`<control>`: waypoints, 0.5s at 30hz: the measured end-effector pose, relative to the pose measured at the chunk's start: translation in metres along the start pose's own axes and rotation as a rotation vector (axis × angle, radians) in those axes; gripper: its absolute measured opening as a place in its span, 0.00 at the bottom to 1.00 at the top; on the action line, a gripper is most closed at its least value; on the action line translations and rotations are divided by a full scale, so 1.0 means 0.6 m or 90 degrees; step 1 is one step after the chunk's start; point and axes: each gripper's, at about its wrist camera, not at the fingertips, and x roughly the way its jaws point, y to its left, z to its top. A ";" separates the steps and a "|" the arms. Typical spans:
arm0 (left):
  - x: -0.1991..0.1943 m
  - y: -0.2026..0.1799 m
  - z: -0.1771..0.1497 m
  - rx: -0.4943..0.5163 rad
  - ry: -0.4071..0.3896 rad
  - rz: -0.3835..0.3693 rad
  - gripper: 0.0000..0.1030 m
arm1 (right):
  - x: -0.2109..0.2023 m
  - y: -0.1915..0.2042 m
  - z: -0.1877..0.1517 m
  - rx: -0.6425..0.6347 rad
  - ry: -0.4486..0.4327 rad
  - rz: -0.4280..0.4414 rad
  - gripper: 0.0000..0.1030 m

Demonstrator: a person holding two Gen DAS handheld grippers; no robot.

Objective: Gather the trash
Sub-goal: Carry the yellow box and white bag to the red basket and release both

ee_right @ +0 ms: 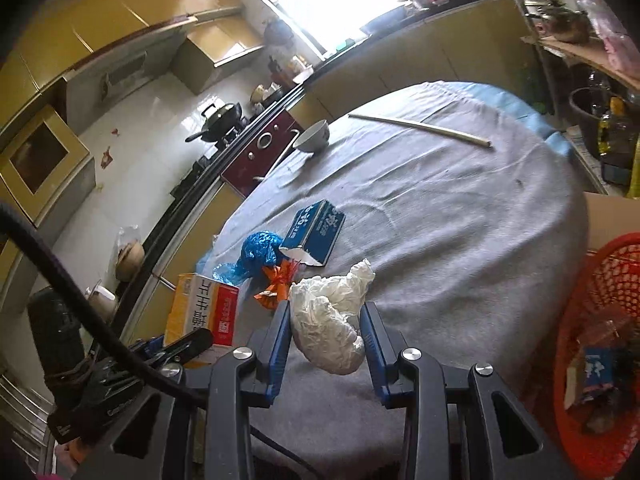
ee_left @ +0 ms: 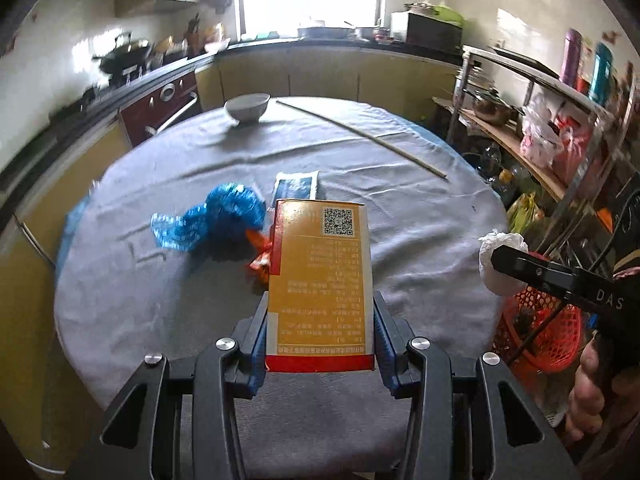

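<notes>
Left wrist view, left to right: a crumpled blue wrapper lies left of centre on the grey tablecloth, blurred at its edges. An orange wrapper beside it is mostly hidden behind the yellow box. A blue carton shows only its far end above that box. The left gripper is clamped on the yellow box at lower centre, both pads against its sides; the box's near end is below the fingertips. At far right, the right gripper is seen side-on, grasping a white plastic bag that its finger partly covers. The red basket below is cut off by that gripper; a hand is visible only in part.

Right wrist view: the yellow box sits lower left, its base hidden by the left gripper's body. The white plastic bag is pinched between the right gripper's pads, lower centre. The red basket is cut by the right edge; its contents are hard to make out.
</notes>
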 end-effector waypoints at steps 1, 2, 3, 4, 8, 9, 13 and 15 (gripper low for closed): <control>-0.005 -0.008 0.001 0.010 -0.006 0.005 0.45 | -0.007 -0.004 -0.001 0.002 -0.004 -0.001 0.36; -0.008 -0.013 0.002 0.018 -0.010 0.008 0.45 | -0.013 -0.007 -0.002 0.005 -0.007 -0.002 0.36; -0.010 -0.020 0.003 0.026 -0.014 0.010 0.45 | -0.020 -0.011 -0.003 0.009 -0.011 -0.002 0.36; -0.012 -0.027 0.005 0.034 -0.017 0.013 0.45 | -0.026 -0.016 -0.003 0.013 -0.015 -0.003 0.36; -0.016 -0.048 0.009 0.053 -0.021 0.015 0.45 | -0.042 -0.035 -0.005 0.026 -0.026 -0.014 0.36; -0.015 -0.054 0.010 0.059 -0.021 0.015 0.45 | -0.046 -0.040 -0.006 0.030 -0.029 -0.016 0.36; -0.011 -0.071 0.012 0.072 -0.017 0.012 0.45 | -0.065 -0.064 -0.008 0.045 -0.041 -0.028 0.36; -0.010 -0.081 0.012 0.080 -0.015 0.010 0.45 | -0.074 -0.075 -0.008 0.053 -0.047 -0.031 0.36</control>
